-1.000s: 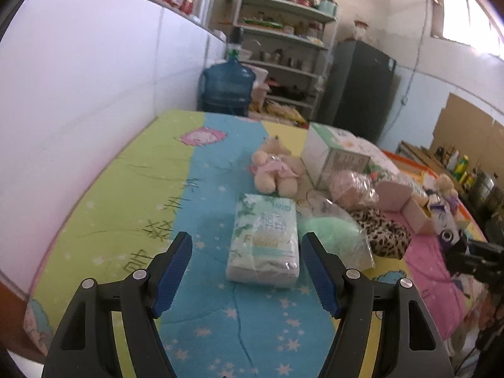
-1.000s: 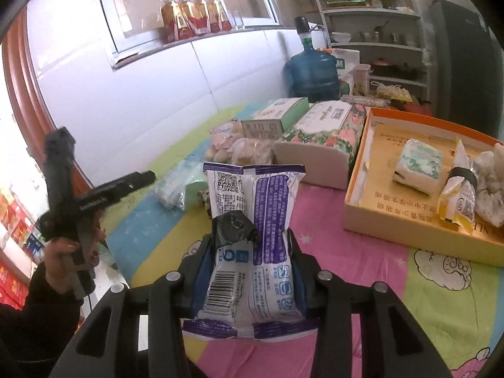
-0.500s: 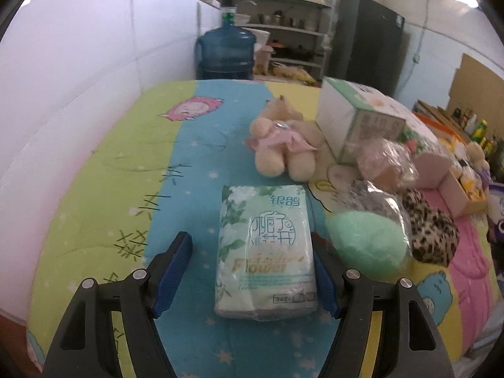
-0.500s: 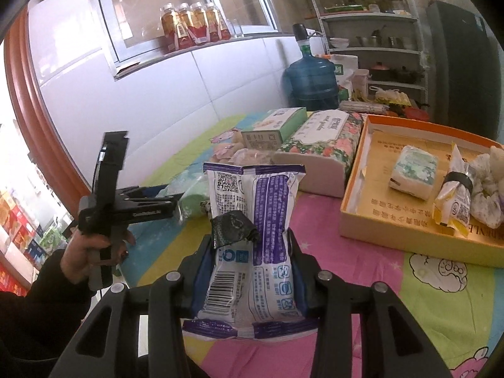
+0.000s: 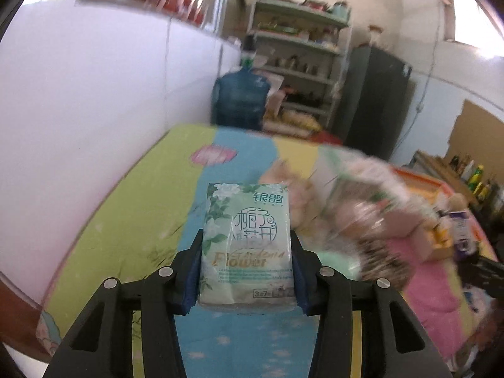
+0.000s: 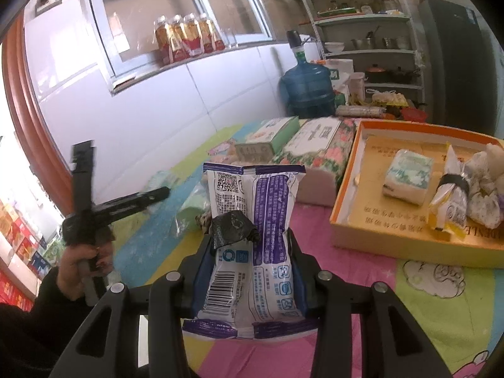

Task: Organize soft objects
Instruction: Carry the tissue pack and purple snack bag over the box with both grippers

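Observation:
My left gripper (image 5: 247, 271) is shut on a green and white tissue pack (image 5: 247, 245) and holds it lifted above the colourful mat (image 5: 138, 220). My right gripper (image 6: 250, 271) is shut on a purple and white snack bag (image 6: 255, 230) with a black band, held above the mat. An orange tray (image 6: 352, 189) at the right holds another tissue pack (image 6: 408, 173), a yellow banded packet (image 6: 449, 201) and a white bundle (image 6: 485, 195). The left gripper also shows in the right wrist view (image 6: 151, 196), held by a hand.
A plush bear, a green pouch and bagged soft items lie blurred right of the left gripper (image 5: 346, 214). A green box (image 6: 271, 138) and a floral tissue box (image 6: 315, 145) stand beside the tray. A water jug (image 6: 307, 88), shelves and a white wall lie behind.
My left gripper has closed on the tissue pack and lifted it off the mat; the view has tilted up. My right gripper has held the snack bag steady.

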Demonstrator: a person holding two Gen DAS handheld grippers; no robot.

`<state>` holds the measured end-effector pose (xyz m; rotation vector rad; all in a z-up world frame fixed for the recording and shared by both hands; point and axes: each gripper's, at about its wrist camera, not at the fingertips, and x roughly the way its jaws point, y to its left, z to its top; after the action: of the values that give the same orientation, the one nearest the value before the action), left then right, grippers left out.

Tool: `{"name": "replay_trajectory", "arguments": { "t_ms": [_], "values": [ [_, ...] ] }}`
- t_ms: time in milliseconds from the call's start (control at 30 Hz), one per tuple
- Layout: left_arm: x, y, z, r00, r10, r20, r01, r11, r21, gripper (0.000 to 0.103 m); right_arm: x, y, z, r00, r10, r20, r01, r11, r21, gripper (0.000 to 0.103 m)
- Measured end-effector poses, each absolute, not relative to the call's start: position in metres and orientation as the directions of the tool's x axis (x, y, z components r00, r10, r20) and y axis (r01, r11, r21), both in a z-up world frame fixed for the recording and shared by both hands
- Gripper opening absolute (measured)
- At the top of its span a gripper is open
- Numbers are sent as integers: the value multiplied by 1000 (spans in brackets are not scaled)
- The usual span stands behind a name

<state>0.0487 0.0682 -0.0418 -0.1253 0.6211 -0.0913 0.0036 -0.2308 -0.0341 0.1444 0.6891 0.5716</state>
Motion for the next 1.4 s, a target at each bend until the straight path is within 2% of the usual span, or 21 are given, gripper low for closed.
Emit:
{"name": "replay_trajectory", "arguments": {
  "t_ms": [167,367,600,967,1400],
  "values": [
    [38,27,-10,829,-226,-512,158,972,-173,49,4,-247,-24,679,495,-541,-407,868,284,43],
    [41,-33,6,811,-338,-477,281,941,-188,49,6,-281,-17,740,421,-525,-327,907,266,44],
    [46,-102,14,789,-411,-456,376,911,-171,49,6,-326,-8,786,360,-502,-258,930,262,43],
    [61,-184,2,769,-432,-471,420,897,-138,49,25,-382,1,831,299,-469,-192,946,262,43],
    [96,-228,-33,725,-412,-552,426,898,-111,49,71,-396,-14,814,292,-502,-190,951,244,43]
  ]
}}
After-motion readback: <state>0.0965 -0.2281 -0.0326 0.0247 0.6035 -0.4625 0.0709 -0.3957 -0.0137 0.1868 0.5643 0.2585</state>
